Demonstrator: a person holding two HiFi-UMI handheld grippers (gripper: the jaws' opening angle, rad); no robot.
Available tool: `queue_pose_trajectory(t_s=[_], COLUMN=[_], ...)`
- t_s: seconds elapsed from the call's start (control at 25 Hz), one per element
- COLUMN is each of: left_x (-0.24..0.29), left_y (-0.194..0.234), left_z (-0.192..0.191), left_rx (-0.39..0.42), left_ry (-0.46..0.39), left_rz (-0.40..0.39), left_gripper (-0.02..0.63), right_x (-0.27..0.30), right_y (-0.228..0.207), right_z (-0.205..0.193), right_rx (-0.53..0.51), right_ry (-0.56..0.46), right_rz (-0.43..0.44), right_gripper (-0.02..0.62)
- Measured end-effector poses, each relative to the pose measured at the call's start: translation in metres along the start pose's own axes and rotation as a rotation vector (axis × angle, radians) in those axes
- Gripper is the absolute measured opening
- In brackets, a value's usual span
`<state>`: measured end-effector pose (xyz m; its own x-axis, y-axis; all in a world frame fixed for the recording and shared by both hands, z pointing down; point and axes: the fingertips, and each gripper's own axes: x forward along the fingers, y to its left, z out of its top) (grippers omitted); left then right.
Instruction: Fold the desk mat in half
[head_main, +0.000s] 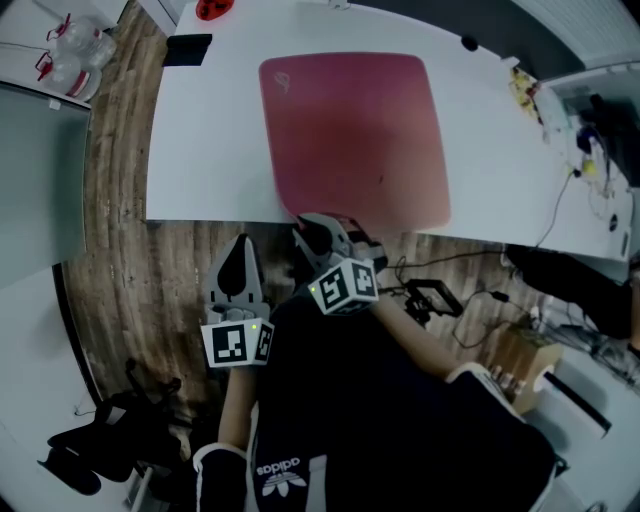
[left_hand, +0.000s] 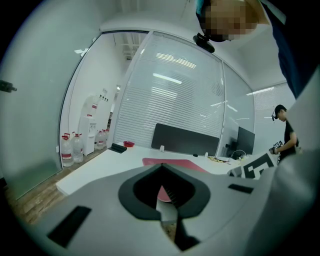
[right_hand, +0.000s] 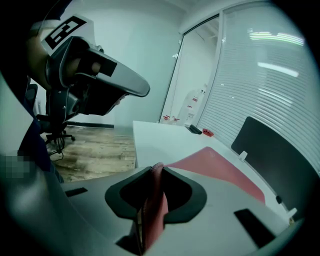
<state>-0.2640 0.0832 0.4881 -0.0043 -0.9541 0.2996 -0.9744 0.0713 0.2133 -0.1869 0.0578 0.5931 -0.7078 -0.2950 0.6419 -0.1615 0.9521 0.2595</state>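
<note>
A pink-red desk mat (head_main: 355, 135) lies flat on the white desk (head_main: 200, 150). My right gripper (head_main: 318, 232) is at the mat's near edge, close to its near left corner. In the right gripper view that edge of the mat (right_hand: 220, 167) stands up between the jaws, and the right gripper (right_hand: 152, 200) is shut on it. My left gripper (head_main: 240, 268) hangs off the desk over the wooden floor, left of the right one, with its jaws together and nothing in them. The left gripper view shows the left gripper (left_hand: 167, 200) pointing towards the mat (left_hand: 170, 162) from below desk height.
A black flat object (head_main: 187, 48) and a red item (head_main: 212, 9) sit at the desk's far left corner. Cables and small items (head_main: 590, 170) crowd the right end. Water bottles (head_main: 70, 55) stand on the floor at left, a chair base (head_main: 90, 440) behind me. A person (left_hand: 287, 132) stands at right.
</note>
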Motion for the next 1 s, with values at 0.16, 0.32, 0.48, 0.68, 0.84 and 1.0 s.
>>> queue_pose_trajectory(t_s=[0.16, 0.32, 0.48, 0.68, 0.84, 1.0], left_x=[0.003, 0.007, 0.014, 0.029, 0.044, 0.059], left_y=[0.000, -0.001, -0.008, -0.021, -0.038, -0.050], left_z=[0.004, 0.009, 0.012, 0.017, 0.021, 0.025], left_rx=[0.006, 0.011, 0.018, 0.036, 0.049, 0.055], left_ry=[-0.005, -0.015, -0.013, -0.011, -0.006, -0.009], left_rz=[-0.009, -0.021, -0.046, -0.085, -0.118, -0.128], left_gripper=[0.003, 0.003, 0.003, 0.003, 0.003, 0.003], right_x=[-0.001, -0.005, -0.010, -0.016, -0.020, -0.024], right_y=[-0.020, -0.041, -0.058, -0.085, -0.107, -0.129], right_z=[0.004, 0.010, 0.013, 0.017, 0.019, 0.017], right_rx=[0.045, 0.091, 0.118, 0.138, 0.146, 0.150], right_ry=[-0.017, -0.030, -0.044, -0.065, -0.083, -0.099], right_rz=[-0.038, -0.055, -0.069, -0.081, -0.096, -0.111], right_gripper=[0.055, 0.046, 0.041, 0.040, 0.038, 0.038])
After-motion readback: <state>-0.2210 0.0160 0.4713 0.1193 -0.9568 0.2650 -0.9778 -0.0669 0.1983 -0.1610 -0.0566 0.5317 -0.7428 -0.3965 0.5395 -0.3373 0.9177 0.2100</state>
